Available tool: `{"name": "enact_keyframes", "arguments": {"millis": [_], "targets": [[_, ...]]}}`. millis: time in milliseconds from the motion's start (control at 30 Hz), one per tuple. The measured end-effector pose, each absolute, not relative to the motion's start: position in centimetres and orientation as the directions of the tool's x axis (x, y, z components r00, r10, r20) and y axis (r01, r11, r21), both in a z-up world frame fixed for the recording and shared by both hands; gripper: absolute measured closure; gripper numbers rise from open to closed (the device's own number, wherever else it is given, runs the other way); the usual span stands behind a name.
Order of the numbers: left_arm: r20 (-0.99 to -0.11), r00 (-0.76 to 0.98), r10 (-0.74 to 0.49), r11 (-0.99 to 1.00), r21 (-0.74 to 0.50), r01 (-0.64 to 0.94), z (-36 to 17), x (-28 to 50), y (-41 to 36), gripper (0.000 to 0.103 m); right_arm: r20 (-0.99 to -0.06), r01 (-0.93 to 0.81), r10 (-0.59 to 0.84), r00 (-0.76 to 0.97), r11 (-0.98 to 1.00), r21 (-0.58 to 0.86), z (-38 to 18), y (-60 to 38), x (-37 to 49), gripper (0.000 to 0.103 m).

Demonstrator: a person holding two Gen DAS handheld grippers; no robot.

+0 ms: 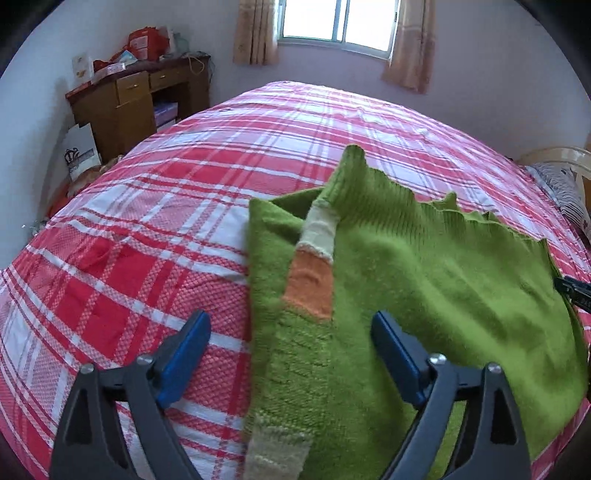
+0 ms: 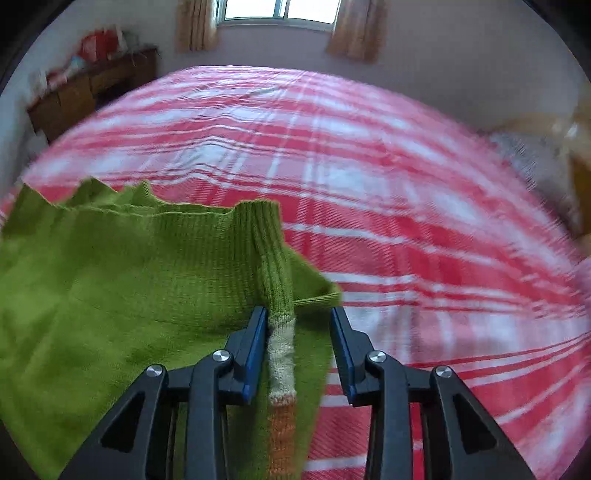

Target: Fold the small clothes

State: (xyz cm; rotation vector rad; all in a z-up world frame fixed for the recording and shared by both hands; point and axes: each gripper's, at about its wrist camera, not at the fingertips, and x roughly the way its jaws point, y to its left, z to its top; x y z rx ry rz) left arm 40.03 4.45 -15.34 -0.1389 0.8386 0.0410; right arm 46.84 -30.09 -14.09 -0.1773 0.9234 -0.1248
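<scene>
A small green knit sweater [image 1: 424,280] lies on the red-and-white plaid bedspread [image 1: 155,229]. One sleeve with cream and orange bands [image 1: 314,273] is folded across its body. My left gripper [image 1: 291,325] is open, its blue pads hovering above that sleeve and the sweater's left edge. In the right wrist view the sweater [image 2: 110,288] fills the lower left. My right gripper [image 2: 298,314] is open, jaws standing either side of the other banded sleeve [image 2: 280,354], which runs up between them without being pinched. This view is motion-blurred.
A wooden desk [image 1: 133,107] with clutter stands at the far left by the wall. A window with curtains [image 1: 336,26] is behind the bed. A striped pillow and a chair [image 1: 561,177] sit at the right edge. The bedspread [image 2: 406,206] stretches far and right.
</scene>
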Motion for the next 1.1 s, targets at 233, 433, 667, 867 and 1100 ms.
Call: {"name": "enact_keyframes", "arguments": {"millis": [233, 433, 667, 867, 1100], "targets": [[-0.740, 0.671, -0.049, 0.989, -0.131, -0.073, -15.6, 39.8, 4.5, 0.002, -0.779, -0.106, -0.077, 0.623, 0.978, -0.182, -11.7, -24.8, 46.0, 0.067], [-0.739, 0.672, -0.045, 0.989, -0.128, -0.075, -15.6, 39.7, 4.4, 0.001, -0.856, -0.172, 0.093, 0.508, 0.985, 0.005, -14.7, -20.6, 47.8, 0.067], [-0.709, 0.697, -0.105, 0.973, -0.220, -0.077, -15.6, 39.2, 5.9, 0.001, -0.825, 0.024, -0.022, 0.565, 1.000, -0.010, -14.8, -23.0, 51.6, 0.068], [-0.691, 0.710, -0.133, 0.963, -0.261, -0.073, -15.6, 39.1, 6.3, 0.001, -0.796, 0.058, 0.007, 0.605, 0.997, 0.054, -13.6, -25.1, 50.0, 0.066], [-0.694, 0.707, -0.136, 0.963, -0.260, -0.070, -15.7, 39.3, 6.2, 0.000, -0.818, -0.067, 0.086, 0.568, 0.996, 0.058, -13.9, -26.2, 44.1, 0.065]]}}
